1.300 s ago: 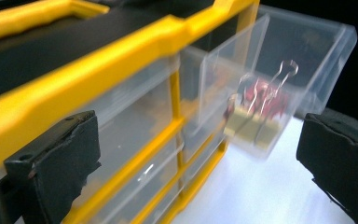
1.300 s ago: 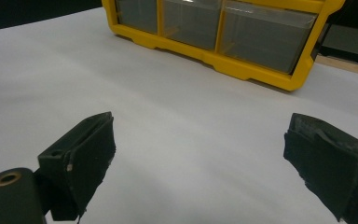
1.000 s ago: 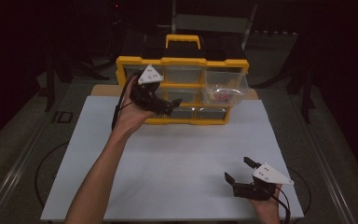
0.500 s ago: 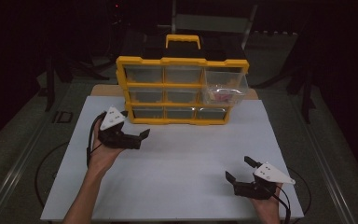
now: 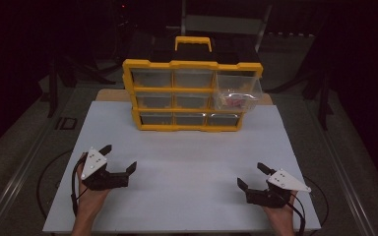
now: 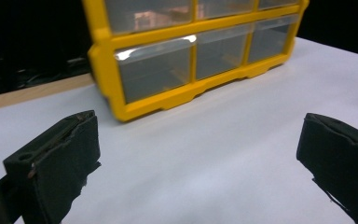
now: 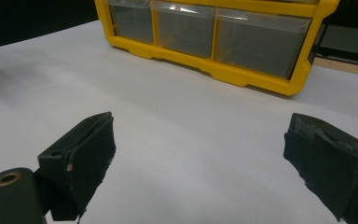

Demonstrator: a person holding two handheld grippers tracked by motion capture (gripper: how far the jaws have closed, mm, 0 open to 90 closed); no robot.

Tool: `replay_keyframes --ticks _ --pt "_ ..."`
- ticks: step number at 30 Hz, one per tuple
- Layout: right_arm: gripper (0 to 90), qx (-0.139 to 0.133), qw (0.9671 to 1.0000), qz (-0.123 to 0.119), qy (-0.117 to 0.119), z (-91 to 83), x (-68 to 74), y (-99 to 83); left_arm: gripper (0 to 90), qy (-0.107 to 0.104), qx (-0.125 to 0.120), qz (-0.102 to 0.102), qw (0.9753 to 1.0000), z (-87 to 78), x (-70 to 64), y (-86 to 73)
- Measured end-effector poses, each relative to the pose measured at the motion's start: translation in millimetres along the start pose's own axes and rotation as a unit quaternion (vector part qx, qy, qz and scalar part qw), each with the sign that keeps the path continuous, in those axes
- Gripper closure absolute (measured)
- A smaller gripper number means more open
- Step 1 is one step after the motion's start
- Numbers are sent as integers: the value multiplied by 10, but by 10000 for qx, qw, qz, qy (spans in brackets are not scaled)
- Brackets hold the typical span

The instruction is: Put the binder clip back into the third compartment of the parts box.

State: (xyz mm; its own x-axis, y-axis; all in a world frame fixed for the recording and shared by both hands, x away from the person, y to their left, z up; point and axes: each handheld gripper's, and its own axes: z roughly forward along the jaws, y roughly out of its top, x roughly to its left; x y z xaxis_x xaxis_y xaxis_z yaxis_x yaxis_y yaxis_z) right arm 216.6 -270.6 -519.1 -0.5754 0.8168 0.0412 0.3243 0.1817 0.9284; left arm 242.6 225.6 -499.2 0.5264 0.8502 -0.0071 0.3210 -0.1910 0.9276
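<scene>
the white table [image 5: 187, 162] is bare in front, and the yellow drawer organizer [image 5: 192, 96] stands at its far edge, well apart from both hands. its top right drawer [image 5: 237, 91] juts out with a small bag inside (contents too blurred to tell). the left hand-held gripper [image 5: 119, 157] and right hand-held gripper [image 5: 252, 175] rest near the front edge, jaws spread, holding nothing. a good next reach goes straight and level at one drawer front, jaws wide until they straddle it.
</scene>
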Motion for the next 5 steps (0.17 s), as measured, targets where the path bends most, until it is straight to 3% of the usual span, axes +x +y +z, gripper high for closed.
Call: replay_keyframes --ticks 5 --pt "85 17 10000 2 -9 13 -5 -4 0 51 -90 -204 9997 -52 57 -97"
